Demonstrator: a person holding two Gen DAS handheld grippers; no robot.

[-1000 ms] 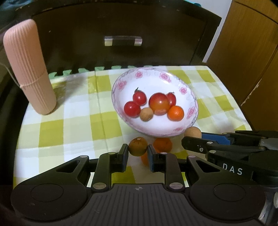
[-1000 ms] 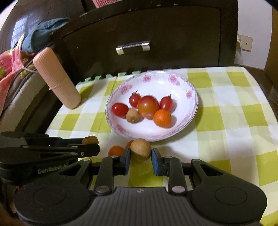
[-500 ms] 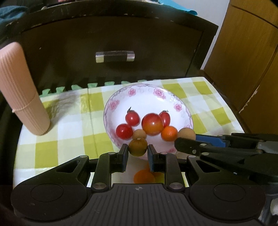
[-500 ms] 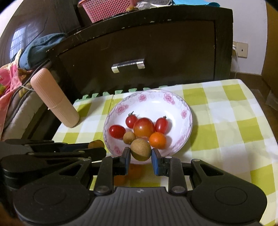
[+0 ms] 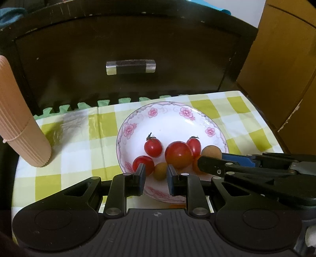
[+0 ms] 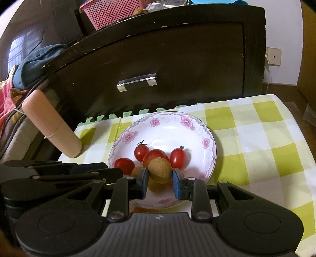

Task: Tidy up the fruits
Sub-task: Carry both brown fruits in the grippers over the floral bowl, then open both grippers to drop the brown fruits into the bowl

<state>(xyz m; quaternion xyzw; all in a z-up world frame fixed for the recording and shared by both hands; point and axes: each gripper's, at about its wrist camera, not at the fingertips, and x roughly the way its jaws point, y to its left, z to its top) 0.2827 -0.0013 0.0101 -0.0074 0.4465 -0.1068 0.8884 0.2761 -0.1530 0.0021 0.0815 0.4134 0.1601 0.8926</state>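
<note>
A small brown fruit (image 5: 160,173) is squeezed between the left gripper (image 5: 156,174) fingers, over the near side of the flowered bowl (image 5: 167,122). A bigger tan fruit (image 6: 159,172) is pinched by the right gripper (image 6: 160,178), also over the bowl.

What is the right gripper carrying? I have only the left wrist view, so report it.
Observer: The right gripper is shut on a round tan fruit, with both blue pads pressed against its sides.
Operator: Now tell me what stands on top of the dark cabinet.
Observer: A pink mesh basket stands on top of the dark cabinet, toward its left end.
</note>
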